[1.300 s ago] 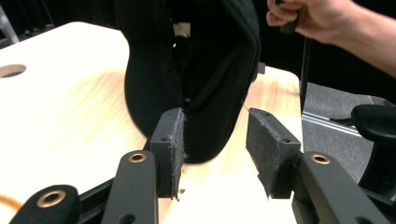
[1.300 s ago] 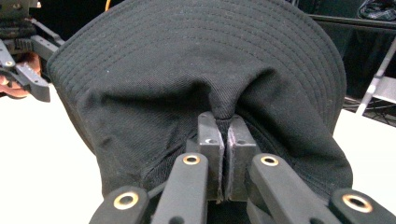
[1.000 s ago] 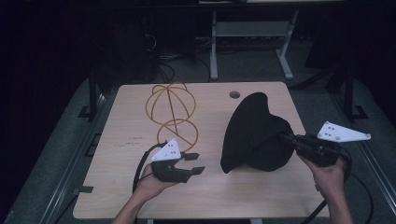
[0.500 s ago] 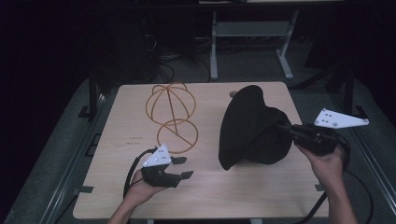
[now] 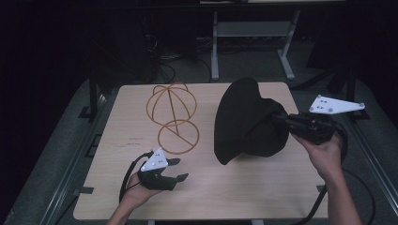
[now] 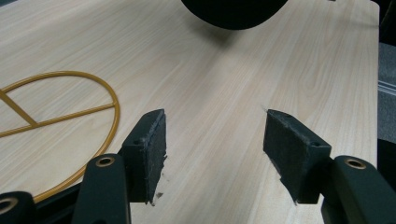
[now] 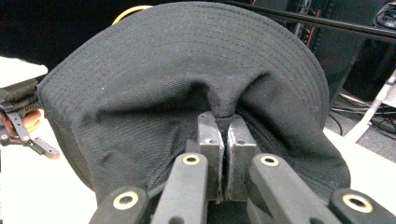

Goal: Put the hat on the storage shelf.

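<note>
Clamped together on a fold of the black hat (image 7: pixel 187 84), the right gripper (image 7: pixel 223 140) holds it lifted over the table's (image 5: pixel 244 192) right half, its stitched brim arching up and crown sagging. Near the front edge the left gripper (image 5: pixel 176 169) rests in an upturned palm, jaws apart and empty, beside the wire stand (image 5: pixel 172 117). Dark fabric hides the hat's inside.

Dim room in the high view, surroundings near black, lit tabletop (image 5: pixel 244 187) the one bright area, grainy and soft throughout. Sharper and brighter in the left gripper view: even overhead light on the wood grain, soft shadow under the black hat (image 6: pixel 233 11). Right gripper view: hat stitching crisp, background dark, table patches blown out white.
</note>
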`<control>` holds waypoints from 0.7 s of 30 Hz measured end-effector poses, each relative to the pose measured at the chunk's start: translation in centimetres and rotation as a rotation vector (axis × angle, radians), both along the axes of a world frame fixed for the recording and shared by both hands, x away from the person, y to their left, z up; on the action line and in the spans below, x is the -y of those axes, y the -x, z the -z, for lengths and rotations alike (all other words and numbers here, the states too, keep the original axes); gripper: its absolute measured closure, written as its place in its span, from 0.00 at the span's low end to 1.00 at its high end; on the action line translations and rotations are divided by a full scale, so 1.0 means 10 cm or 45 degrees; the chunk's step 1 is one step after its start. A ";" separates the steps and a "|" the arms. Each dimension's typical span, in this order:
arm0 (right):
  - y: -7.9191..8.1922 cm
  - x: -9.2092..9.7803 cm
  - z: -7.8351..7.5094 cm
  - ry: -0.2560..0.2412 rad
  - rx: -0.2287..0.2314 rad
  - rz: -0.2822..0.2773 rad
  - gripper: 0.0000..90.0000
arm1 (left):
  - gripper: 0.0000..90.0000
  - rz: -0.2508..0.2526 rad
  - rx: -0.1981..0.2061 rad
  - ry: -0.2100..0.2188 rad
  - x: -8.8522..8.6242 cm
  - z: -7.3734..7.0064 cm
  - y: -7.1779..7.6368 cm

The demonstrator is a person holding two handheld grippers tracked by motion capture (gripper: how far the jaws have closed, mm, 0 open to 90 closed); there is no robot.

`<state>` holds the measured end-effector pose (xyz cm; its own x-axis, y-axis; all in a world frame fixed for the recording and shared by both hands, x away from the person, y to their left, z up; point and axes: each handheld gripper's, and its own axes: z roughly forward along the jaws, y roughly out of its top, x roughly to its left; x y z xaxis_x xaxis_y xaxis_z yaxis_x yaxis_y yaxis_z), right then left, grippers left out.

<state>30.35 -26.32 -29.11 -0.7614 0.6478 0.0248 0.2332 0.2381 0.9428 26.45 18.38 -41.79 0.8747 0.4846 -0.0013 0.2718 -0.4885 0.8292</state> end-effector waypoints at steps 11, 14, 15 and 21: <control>-0.12 -0.14 -0.18 -0.007 0.010 -0.020 0.97 | 0.42 -0.022 0.013 -0.027 -0.04 0.04 -0.01; -0.16 -0.18 -0.23 -0.007 0.012 -0.030 0.97 | 0.41 -0.024 0.011 -0.032 -0.05 0.05 -0.01; -0.17 -0.19 -0.24 -0.002 0.014 -0.034 0.97 | 0.41 -0.025 0.013 -0.032 -0.05 0.04 -0.02; -0.22 -0.27 -0.33 0.014 0.023 -0.047 0.97 | 0.41 -0.028 0.021 -0.036 -0.04 0.05 -0.02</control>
<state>32.59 -23.62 -25.78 -0.7849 0.6196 0.0038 0.2071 0.2566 0.9441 26.66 18.82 -42.31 0.8638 0.5031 0.0270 0.2690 -0.5058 0.8196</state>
